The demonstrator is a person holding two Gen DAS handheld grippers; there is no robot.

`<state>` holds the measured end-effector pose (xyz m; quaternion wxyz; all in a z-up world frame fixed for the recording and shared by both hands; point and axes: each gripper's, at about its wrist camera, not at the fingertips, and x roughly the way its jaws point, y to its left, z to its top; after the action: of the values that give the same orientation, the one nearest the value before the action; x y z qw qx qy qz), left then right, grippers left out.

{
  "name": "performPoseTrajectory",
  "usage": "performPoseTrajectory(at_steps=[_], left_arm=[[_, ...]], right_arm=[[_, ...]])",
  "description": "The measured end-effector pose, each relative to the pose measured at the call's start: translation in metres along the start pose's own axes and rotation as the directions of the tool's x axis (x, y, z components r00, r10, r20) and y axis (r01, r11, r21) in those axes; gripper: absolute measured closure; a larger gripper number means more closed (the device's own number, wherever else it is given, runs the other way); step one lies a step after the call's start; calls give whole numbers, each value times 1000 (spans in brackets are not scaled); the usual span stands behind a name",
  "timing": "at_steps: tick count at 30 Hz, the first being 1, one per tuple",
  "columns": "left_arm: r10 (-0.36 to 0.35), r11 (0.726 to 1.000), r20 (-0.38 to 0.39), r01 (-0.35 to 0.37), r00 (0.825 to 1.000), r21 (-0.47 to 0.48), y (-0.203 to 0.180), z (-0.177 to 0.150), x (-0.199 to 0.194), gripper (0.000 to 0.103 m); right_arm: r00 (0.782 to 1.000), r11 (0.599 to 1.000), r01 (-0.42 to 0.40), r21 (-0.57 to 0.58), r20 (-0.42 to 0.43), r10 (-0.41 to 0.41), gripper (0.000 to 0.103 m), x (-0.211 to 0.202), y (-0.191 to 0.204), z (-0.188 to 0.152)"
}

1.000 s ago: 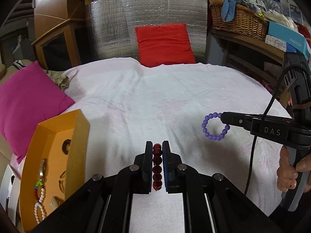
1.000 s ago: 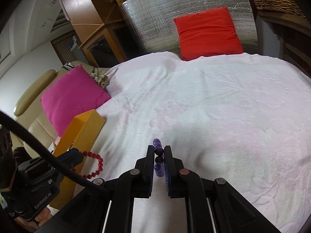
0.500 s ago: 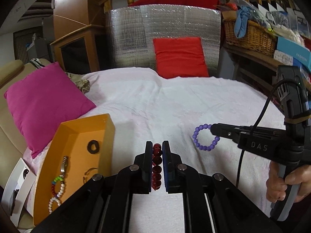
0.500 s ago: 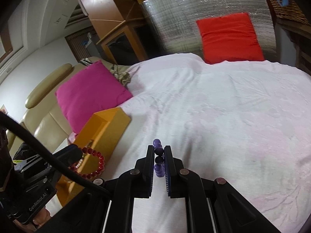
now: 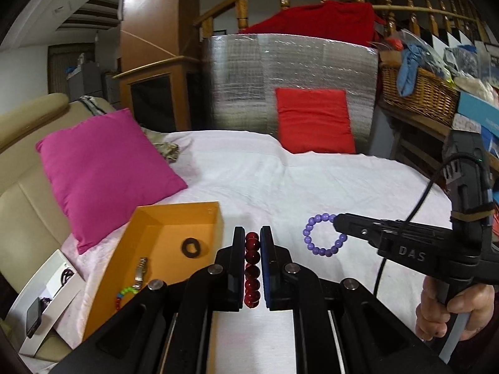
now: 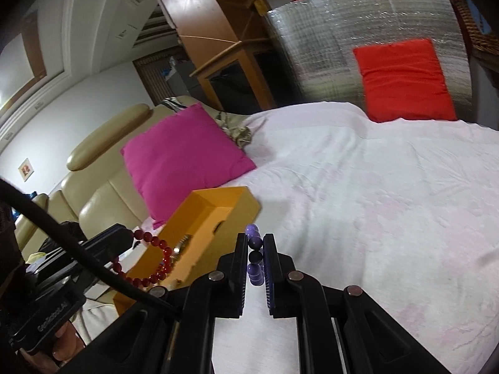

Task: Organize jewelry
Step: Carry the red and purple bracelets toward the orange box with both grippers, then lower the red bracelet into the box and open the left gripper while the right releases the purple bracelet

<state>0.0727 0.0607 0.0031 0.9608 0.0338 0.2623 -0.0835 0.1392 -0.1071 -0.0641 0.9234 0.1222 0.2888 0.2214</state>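
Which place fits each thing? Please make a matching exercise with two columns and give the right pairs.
Things:
1. red bracelet
2. purple bracelet
3. black ring
4. pink pillow

Places:
A. on the floor of the orange box
B. in the left claw
C. against the beige sofa
D. in the right claw

Pairs: 1-B, 2-D, 3-A, 4-C

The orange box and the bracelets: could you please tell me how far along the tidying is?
Done: the orange box already holds a black ring, a watch and a multicoloured bead strand. In hand: the left gripper clamps a red bracelet, the right gripper a purple bracelet. Left: both still need placing inside.
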Motion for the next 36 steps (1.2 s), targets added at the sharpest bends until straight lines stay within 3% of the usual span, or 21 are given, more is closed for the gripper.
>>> performPoseTrajectory(at_steps=[6, 12, 16, 22, 31, 36], left_arm=[[78, 995, 4, -78, 997, -57, 41, 1, -7, 93], [178, 974, -25, -180, 984, -140, 96, -13, -19, 93], [230, 957, -57, -237, 971, -169, 121, -29, -25, 93], [253, 947, -126, -272, 959, -169, 134, -59, -21, 93], [266, 935, -242, -310, 933, -171, 149, -99, -6, 93], [272, 937, -276, -319, 922, -142, 146, -107, 6, 93]], right_arm=[[997, 997, -82, -13, 16, 82, 92, 1, 24, 3], [981, 978, -193, -74, -15, 192, 92, 6, 61, -9], [961, 955, -275, -111, -50, 271, 92, 11, 87, -21], [924, 913, -379, -151, -123, 363, 92, 30, 129, -42], [898, 893, -408, -187, -256, 357, 92, 72, 159, -84], [900, 894, -390, -218, -297, 320, 92, 84, 162, -101]])
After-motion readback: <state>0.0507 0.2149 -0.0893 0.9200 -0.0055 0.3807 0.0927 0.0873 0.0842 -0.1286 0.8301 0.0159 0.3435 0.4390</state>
